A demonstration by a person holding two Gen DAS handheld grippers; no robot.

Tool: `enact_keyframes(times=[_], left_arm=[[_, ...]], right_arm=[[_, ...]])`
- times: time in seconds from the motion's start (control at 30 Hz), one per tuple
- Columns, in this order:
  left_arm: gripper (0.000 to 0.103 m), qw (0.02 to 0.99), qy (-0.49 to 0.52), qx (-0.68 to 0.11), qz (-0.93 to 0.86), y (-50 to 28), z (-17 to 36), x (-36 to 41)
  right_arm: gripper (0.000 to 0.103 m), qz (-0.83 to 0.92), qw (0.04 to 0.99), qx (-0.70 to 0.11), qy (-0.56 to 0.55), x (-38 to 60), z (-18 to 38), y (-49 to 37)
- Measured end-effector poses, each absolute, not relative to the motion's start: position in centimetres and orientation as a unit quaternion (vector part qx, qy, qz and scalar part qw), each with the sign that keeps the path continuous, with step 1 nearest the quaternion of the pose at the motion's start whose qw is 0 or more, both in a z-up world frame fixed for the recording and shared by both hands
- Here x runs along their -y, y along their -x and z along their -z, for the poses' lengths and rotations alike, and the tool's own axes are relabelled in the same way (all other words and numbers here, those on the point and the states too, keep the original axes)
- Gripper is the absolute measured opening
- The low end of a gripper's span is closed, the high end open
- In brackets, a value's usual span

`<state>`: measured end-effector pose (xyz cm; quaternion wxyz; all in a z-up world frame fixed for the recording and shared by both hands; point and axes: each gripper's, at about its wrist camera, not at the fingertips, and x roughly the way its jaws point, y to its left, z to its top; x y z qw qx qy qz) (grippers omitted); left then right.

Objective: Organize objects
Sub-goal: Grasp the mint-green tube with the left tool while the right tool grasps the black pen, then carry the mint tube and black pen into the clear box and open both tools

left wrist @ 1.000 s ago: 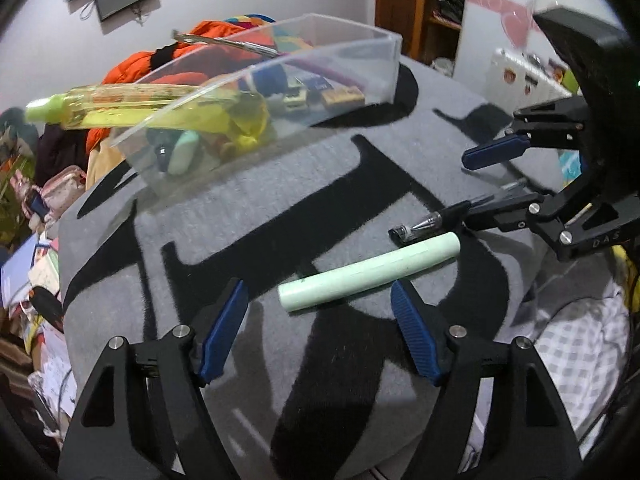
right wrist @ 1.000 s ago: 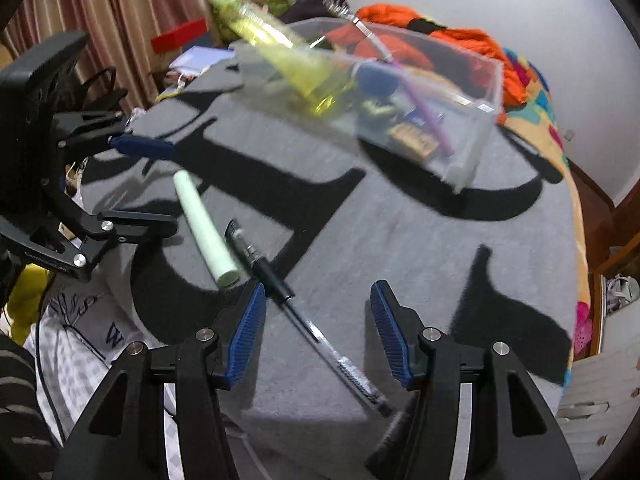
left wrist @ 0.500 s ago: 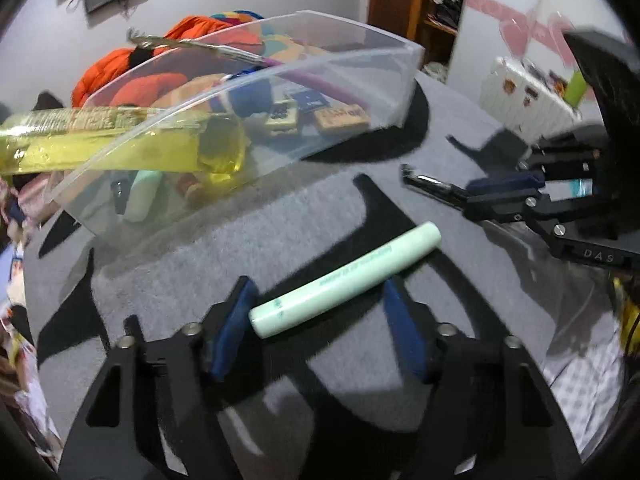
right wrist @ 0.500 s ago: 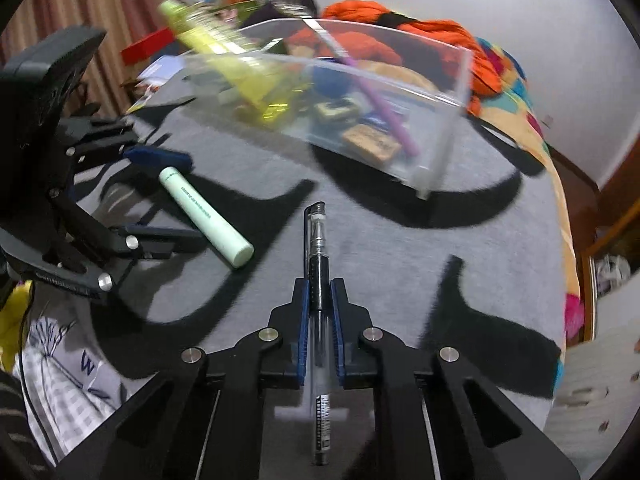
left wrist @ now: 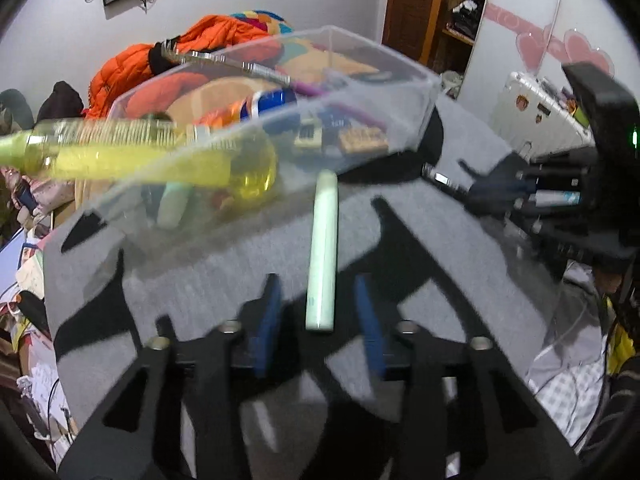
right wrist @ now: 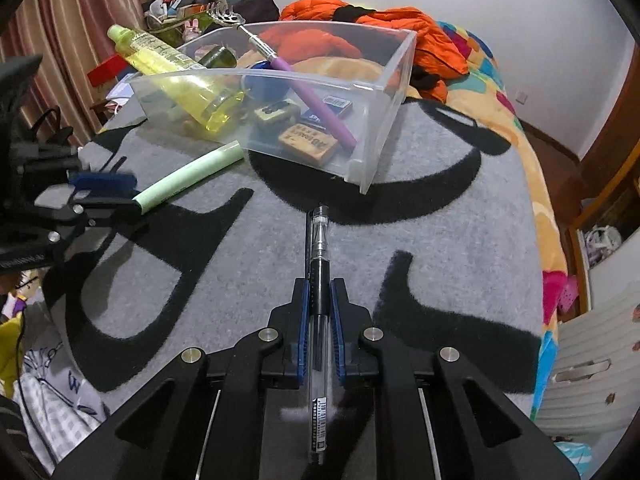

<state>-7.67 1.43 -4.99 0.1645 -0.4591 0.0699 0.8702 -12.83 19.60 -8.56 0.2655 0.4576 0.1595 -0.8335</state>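
Note:
A pale green tube (left wrist: 325, 240) lies on the grey and black mat, its near end between the blue pads of my left gripper (left wrist: 318, 284). The jaws are closing, and a gap still shows on each side of the tube. The tube's far end reaches the clear plastic bin (left wrist: 400, 60). My right gripper (right wrist: 320, 284) is shut on a black gel pen (right wrist: 319, 240), whose tip points toward the bin (right wrist: 396, 76). In the right wrist view the green tube (right wrist: 188, 176) slants from the left gripper (right wrist: 108, 196) up to the bin's front wall.
The bin holds a yellow liquid bottle (right wrist: 176, 76), a purple-handled back scratcher (right wrist: 312, 104), erasers and small boxes. An orange jacket (right wrist: 400, 24) lies behind it on a colourful bedspread. Clutter borders the mat's left edge. Open mat lies right of the pen.
The right gripper shut on the pen and now holds it pointing at the bin. The left gripper's jaws narrowed around the green tube, which turned from crosswise to lengthwise between them.

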Motion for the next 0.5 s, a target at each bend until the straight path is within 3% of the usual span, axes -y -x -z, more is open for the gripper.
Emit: enact_keyframes(times=[0.23,0.3,0.43,0.5], left_arm=[[0.048,0.170,0.470,-0.081,-0.862,11.4,6.0,-3.1],[0.036,0.173,0.478,-0.081,-0.858,12.1,6.8,-3.5],[0.015,0.171,0.461,-0.091,-0.866,11.7,6.9,-4.0],[0.015,0.173,0.458,-0.091,-0.867,11.1,6.8,-4.0]], right_arm=[[0.014,0.841,0.252,-0.175,-0.446,-18.4,8.5,13.6],[0.020,0.843,0.251,-0.173,-0.444,-18.2,8.5,13.9],[0.022,0.845,0.254,-0.158,-0.443,-18.2,8.6,14.5],[0.017,0.847,0.258,-0.155,-0.439,-18.2,8.6,14.3]])
